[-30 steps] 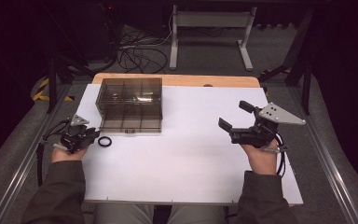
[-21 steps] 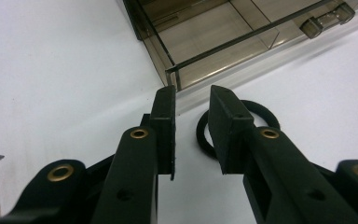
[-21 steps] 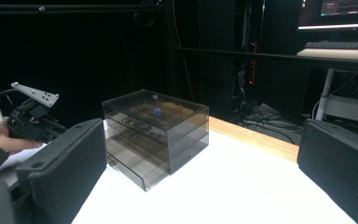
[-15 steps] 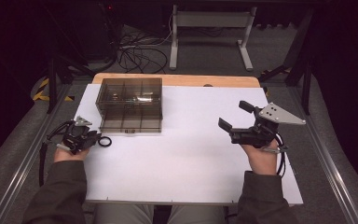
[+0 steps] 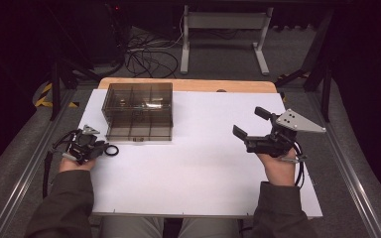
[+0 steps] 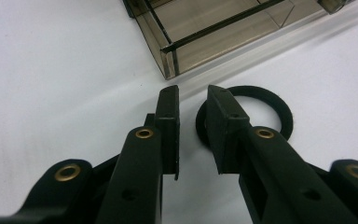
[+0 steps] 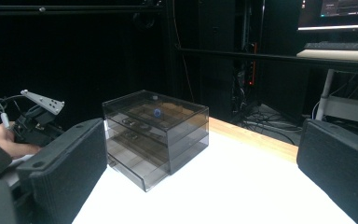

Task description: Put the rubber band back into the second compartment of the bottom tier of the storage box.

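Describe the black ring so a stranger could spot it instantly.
Start at the white table and find the smoky transparent drawer box on its left half. Just off the box's near left corner, at the left gripper, lies the black ring: flat, round, the table's one loose item.

Both forearms wear dark olive-grey sleeves (image 5: 62,203), at the lower left and lower right of the high view. The left gripper (image 6: 191,107) is black, its jaws flat rectangular pads on arms set with brass-ringed rivets (image 6: 144,134). The right gripper (image 5: 250,124) is black too, with a grey three-cornered plate (image 5: 296,121) dotted with small holes and a black cable (image 5: 299,166) looping beside the hand.
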`<state>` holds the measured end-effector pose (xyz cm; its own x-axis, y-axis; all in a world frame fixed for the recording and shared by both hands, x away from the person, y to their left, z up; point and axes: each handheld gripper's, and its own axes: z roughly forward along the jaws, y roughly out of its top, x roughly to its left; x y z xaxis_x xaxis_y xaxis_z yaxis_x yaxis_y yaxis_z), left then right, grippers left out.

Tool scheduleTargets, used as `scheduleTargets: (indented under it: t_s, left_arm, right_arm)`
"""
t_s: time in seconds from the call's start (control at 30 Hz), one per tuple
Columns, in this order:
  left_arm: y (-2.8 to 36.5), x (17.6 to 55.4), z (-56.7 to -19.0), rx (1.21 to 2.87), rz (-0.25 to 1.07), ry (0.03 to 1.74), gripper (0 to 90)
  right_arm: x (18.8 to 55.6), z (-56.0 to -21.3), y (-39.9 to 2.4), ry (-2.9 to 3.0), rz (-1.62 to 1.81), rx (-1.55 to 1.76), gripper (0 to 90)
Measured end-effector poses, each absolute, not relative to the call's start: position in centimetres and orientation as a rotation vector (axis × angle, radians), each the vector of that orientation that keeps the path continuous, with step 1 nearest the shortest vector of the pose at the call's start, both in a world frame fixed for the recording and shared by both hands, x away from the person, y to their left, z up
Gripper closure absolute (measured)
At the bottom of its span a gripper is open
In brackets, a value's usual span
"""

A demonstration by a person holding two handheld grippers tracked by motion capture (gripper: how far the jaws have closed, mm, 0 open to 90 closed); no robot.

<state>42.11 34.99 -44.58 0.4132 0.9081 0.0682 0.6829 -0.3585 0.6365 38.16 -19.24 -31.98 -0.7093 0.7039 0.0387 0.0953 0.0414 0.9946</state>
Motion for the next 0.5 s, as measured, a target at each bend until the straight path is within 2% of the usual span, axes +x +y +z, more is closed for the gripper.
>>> scheduleTargets:
  t_s: [0.27, 0.5]
  left_arm:
    - [34.67, 42.12, -44.84, 2.165, 0.547, 1.333, 83.8]
    - [34.66, 41.96, -44.55, 2.16, 0.564, 1.324, 85.7]
  right_arm:
    - [38.11, -31.92, -19.26, 1.853, 1.714, 0.803, 2.5]
    - [38.07, -31.87, -19.34, 1.851, 1.718, 0.803, 2.4]
